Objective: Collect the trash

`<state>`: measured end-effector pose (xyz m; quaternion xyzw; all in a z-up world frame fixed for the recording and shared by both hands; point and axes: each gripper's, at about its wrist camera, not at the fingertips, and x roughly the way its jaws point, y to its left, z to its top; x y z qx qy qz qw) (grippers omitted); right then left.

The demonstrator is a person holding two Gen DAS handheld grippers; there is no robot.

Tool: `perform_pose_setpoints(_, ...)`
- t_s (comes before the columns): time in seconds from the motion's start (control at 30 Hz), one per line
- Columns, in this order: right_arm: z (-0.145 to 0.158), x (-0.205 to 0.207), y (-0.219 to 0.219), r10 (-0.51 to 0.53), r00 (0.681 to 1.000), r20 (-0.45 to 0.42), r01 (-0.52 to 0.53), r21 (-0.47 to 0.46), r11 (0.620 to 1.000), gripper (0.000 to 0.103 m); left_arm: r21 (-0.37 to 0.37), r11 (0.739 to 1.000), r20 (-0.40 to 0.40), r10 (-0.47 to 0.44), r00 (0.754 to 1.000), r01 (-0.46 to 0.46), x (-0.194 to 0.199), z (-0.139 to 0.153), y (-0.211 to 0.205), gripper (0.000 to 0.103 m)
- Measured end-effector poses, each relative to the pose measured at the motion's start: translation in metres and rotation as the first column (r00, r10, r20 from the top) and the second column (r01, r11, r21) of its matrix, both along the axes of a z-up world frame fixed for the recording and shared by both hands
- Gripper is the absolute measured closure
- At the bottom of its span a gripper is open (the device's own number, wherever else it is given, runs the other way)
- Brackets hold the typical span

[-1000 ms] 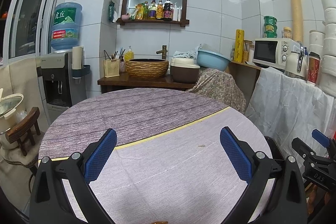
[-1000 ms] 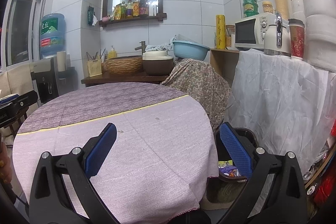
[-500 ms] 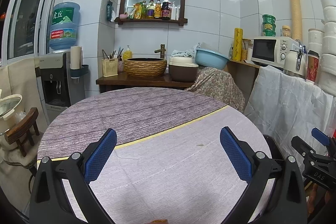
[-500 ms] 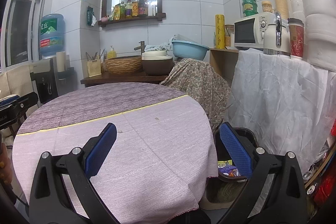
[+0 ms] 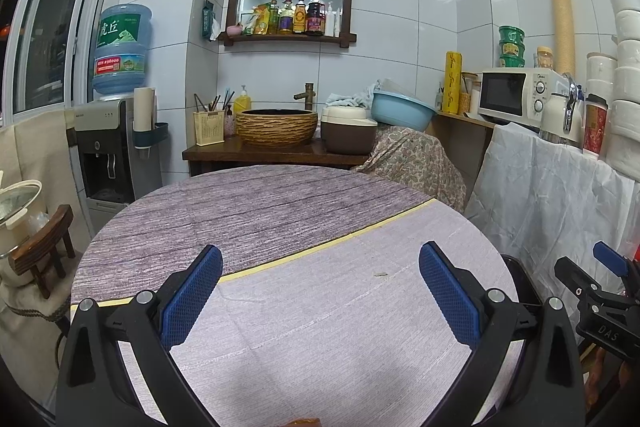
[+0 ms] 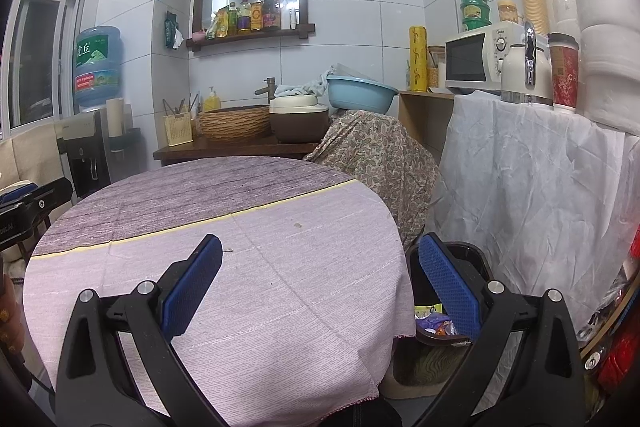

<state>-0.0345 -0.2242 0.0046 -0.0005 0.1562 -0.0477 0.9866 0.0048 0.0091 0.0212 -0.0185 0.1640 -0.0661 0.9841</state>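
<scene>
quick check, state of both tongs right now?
Left tongs: open, holding nothing, over the round table.
Right tongs: open, holding nothing, over the table edge by the trash bin.

Purple woodgrain tablecloth [image 5: 280, 211]; blue-padded tongs [image 5: 320, 291].

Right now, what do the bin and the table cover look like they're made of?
Bin: seemingly hard plastic, its black rim glossy with highlights. Table cover: woven cloth, matte, with a visible thread grain, stitched seams and a draped hem.

Round clothed table [image 5: 280, 219], water dispenser [image 5: 108, 143], microwave [image 5: 516, 95], blue basin [image 5: 402, 111] behind.
</scene>
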Motion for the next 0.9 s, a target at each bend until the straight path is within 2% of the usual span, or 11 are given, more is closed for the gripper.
perform_pose_setpoints(0.9, 0.0025, 0.0008, 0.0012, -0.002, 1.0, -0.001, 0.002, -0.001, 1.0, 0.006, 0.011, 1.0, -0.004, -0.009, 1.0, 0.009, -0.0012, -0.0031, -0.0008, 0.005)
